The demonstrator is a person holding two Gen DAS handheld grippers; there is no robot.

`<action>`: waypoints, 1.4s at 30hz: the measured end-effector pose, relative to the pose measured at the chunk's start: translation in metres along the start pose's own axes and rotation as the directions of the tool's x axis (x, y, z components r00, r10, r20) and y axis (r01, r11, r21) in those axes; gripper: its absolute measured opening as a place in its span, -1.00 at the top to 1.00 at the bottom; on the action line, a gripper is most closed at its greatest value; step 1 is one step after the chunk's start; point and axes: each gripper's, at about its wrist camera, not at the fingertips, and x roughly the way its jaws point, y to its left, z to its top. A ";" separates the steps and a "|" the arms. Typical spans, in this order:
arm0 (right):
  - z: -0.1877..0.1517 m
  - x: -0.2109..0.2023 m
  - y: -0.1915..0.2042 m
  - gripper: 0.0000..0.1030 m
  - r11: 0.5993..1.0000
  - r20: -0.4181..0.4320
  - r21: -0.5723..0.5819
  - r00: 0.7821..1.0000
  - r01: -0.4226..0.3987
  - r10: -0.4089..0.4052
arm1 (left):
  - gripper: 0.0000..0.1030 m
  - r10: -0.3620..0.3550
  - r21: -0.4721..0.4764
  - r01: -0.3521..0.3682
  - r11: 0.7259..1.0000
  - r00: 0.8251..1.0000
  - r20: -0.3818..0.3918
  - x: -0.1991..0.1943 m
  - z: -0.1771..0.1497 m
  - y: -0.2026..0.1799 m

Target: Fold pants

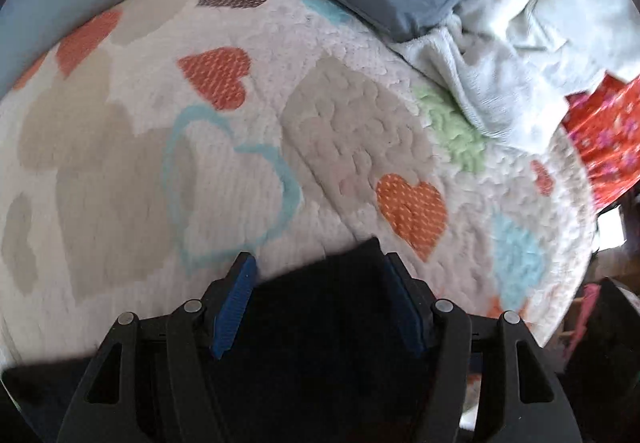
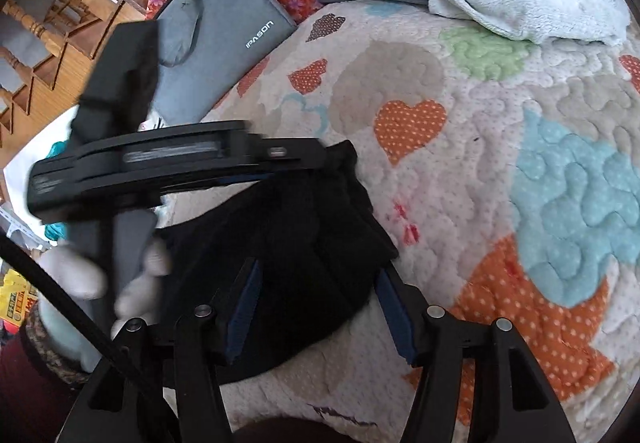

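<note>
Left wrist view showed the left gripper (image 1: 316,275) spread wide around bunched black pants (image 1: 320,323) on the heart quilt (image 1: 224,163). Only the right wrist view showed the right gripper (image 2: 320,283), also spread over them, the gloved hand (image 2: 132,283) and gray laptop bag (image 2: 224,39).

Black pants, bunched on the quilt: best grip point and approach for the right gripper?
Take the black pants at the raised gathered ridge near the heap's top, coming straight ahead from the near side. The right gripper is open around the heap, so closing there pinches the bunched layers. The left gripper comes in from the left at the far edge, so stay nearer.
</note>
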 end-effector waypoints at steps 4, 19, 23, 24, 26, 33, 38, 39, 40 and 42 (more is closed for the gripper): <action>0.001 0.008 0.004 -0.24 1.000 0.005 -0.005 1.000 -0.018 0.018 | -0.39 0.033 0.090 -0.033 0.995 0.999 0.002 0.010 0.011 -0.014; -0.003 0.007 0.067 0.44 0.992 -0.045 -0.109 0.997 -0.066 0.062 | 0.57 -0.084 0.052 0.081 0.995 0.995 0.048 -0.046 -0.018 0.005; -0.012 0.013 0.112 0.45 0.975 -0.091 -0.196 0.992 -0.107 0.090 | 0.57 -0.135 -0.072 0.146 0.987 0.980 0.144 -0.090 -0.046 0.054; -0.016 0.015 0.124 0.45 0.969 -0.105 -0.220 0.990 -0.113 0.092 | 0.57 -0.152 -0.113 0.173 0.979 0.974 0.169 -0.099 -0.054 0.065; -0.026 0.025 0.151 0.45 0.950 -0.144 -0.285 0.986 -0.126 0.087 | 0.57 -0.189 -0.211 0.238 0.948 0.955 0.228 -0.117 -0.083 0.100; -0.071 0.087 0.208 0.45 0.894 -0.323 -0.424 0.946 -0.145 0.000 | 0.54 -0.200 -0.476 0.340 0.811 0.926 0.320 -0.127 -0.171 0.196; -0.085 0.107 0.220 0.28 0.871 -0.341 -0.478 0.938 -0.113 -0.065 | 0.27 -0.230 -0.517 0.457 0.724 0.866 0.443 -0.151 -0.224 0.228; -0.086 0.107 0.222 0.26 0.870 -0.343 -0.479 0.937 -0.113 -0.067 | 0.21 -0.226 -0.524 0.479 0.704 0.851 0.474 -0.155 -0.234 0.232; -0.088 0.107 0.224 0.24 0.868 -0.346 -0.484 0.935 -0.111 -0.073 | 0.20 -0.220 -0.534 0.505 0.678 0.832 0.509 -0.161 -0.247 0.238; -0.089 0.109 0.229 0.24 0.859 -0.344 -0.503 0.934 -0.100 -0.092 | 0.18 -0.208 -0.548 0.539 0.639 0.808 0.551 -0.169 -0.267 0.245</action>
